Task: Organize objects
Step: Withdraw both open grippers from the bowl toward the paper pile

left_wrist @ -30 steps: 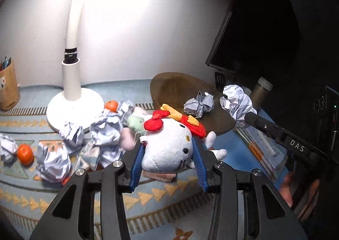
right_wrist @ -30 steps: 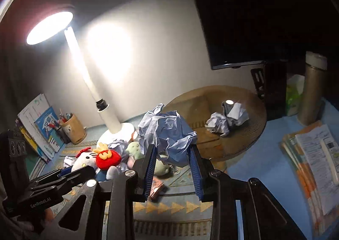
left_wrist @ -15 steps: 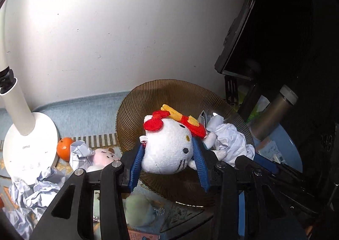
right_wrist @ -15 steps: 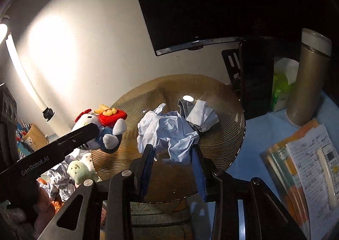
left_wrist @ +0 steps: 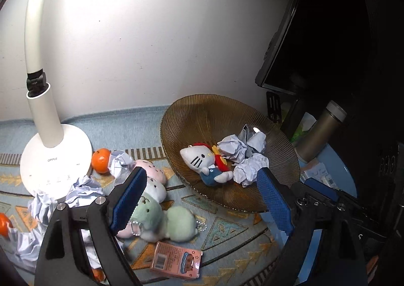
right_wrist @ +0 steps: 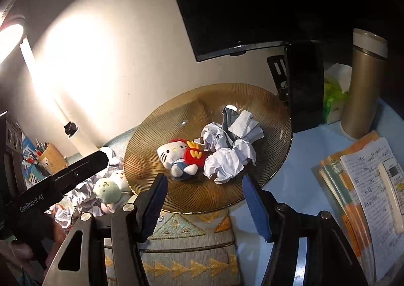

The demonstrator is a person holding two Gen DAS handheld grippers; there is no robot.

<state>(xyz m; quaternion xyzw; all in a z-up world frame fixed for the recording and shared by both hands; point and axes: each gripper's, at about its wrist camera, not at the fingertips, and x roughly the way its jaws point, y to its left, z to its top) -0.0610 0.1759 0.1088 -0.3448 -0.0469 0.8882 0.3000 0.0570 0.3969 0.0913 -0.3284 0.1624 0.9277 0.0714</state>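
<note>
A white cat plush with a red bow (left_wrist: pixel 203 163) (right_wrist: pixel 180 158) lies in the brown ribbed glass plate (left_wrist: pixel 202 114) (right_wrist: pixel 267 159), beside several crumpled paper balls (left_wrist: pixel 248 167) (right_wrist: pixel 226 162). My left gripper (left_wrist: pixel 202 200) is open and empty, in front of the plate's near rim. My right gripper (right_wrist: pixel 204 200) is open and empty, also at the plate's near rim. Pale plush toys (left_wrist: pixel 164 220) (right_wrist: pixel 111 190), an orange (left_wrist: pixel 101 159) and more crumpled paper (left_wrist: pixel 75 192) lie on the patterned mat left of the plate.
A white desk lamp (left_wrist: pixel 53 154) stands at the left. A pink card (left_wrist: pixel 176 263) lies on the mat. A dark monitor (right_wrist: pixel 252 8), a gold flask (right_wrist: pixel 363 89), stacked papers with a remote (right_wrist: pixel 366 185) and a pen cup (right_wrist: pixel 50 159) surround the plate.
Both grippers opened and drew back. The cat plush left the left gripper and the paper ball left the right one; both now lie in the plate.
</note>
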